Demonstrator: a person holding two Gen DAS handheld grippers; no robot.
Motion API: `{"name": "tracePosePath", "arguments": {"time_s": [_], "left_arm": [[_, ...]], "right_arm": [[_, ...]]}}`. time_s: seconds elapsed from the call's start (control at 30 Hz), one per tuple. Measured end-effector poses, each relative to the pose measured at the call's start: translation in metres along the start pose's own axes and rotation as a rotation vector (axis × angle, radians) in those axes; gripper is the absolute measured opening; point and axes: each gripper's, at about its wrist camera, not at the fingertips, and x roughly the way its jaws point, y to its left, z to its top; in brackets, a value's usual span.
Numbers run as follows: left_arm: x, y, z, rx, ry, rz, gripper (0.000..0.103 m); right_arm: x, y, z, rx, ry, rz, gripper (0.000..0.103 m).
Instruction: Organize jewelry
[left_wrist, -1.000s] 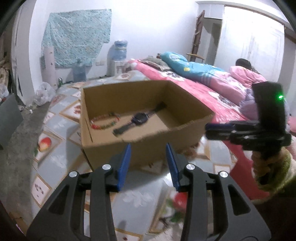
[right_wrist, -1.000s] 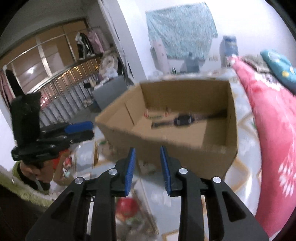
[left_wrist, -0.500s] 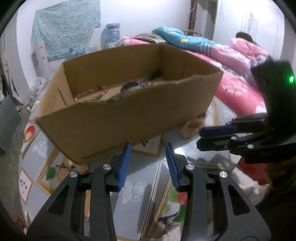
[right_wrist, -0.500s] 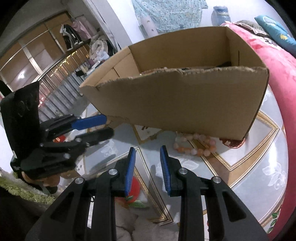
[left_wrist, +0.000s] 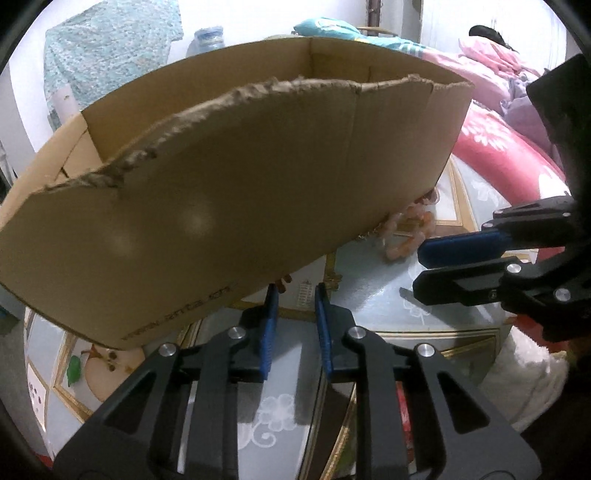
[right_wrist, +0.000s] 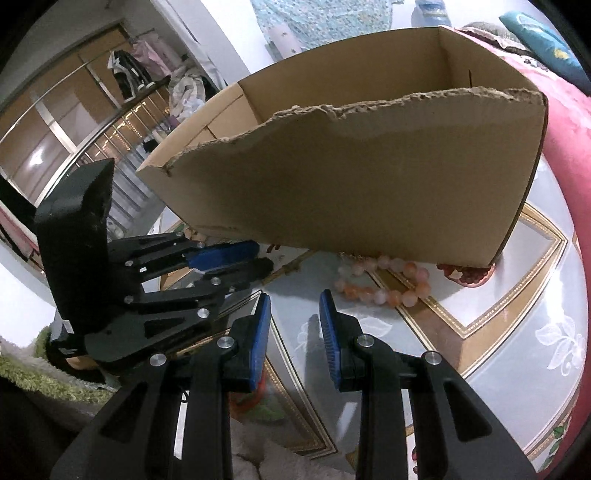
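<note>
A torn-edged cardboard box (left_wrist: 221, 203) (right_wrist: 369, 184) fills both views, and its inside is hidden from here. A string of pink and orange beads (right_wrist: 380, 295) (left_wrist: 406, 240) lies on the patterned mat at the foot of the box's front wall. My left gripper (left_wrist: 295, 295) (right_wrist: 264, 258) hangs low over the mat just before the box. Its jaws are closing, a narrow gap still shows, and nothing is between them. My right gripper (right_wrist: 294, 299) (left_wrist: 419, 271) is open and empty, a short way in front of the beads.
The flowered mat (right_wrist: 517, 332) spreads under both grippers. A red and pink blanket (left_wrist: 509, 162) covers a bed along the right, where a person (left_wrist: 484, 31) lies at the far end. A stair railing (right_wrist: 122, 147) stands behind at the left.
Both grippers have sunk toward the mat and closed in on the box's front wall. The watch and bracelet inside the box are now out of sight. The left jaws have narrowed.
</note>
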Motion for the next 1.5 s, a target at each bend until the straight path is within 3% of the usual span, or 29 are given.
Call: {"name": "tracePosePath", "arguments": {"time_s": [0.27,0.43,0.83,1.07,1.5], "left_arm": [[0.003,-0.003,0.004,0.012,-0.006,0.0,0.018],[0.003,-0.004,0.002,0.015,-0.015,-0.006,0.004],[-0.005,0.003,-0.007,-0.038,-0.011,-0.004,0.004],[-0.014,0.01,-0.015,-0.071,-0.021,-0.001,0.004],[-0.025,0.021,-0.021,-0.106,-0.045,0.011,0.004]], "right_arm": [[0.002,-0.001,0.0,0.008,-0.005,-0.005,0.028],[-0.003,-0.001,-0.005,0.012,-0.009,-0.009,0.028],[-0.009,0.007,-0.007,-0.009,-0.019,-0.016,0.028],[-0.003,0.023,-0.006,-0.084,-0.016,-0.043,0.028],[0.026,0.042,0.007,-0.242,-0.032,-0.169,0.028]]}}
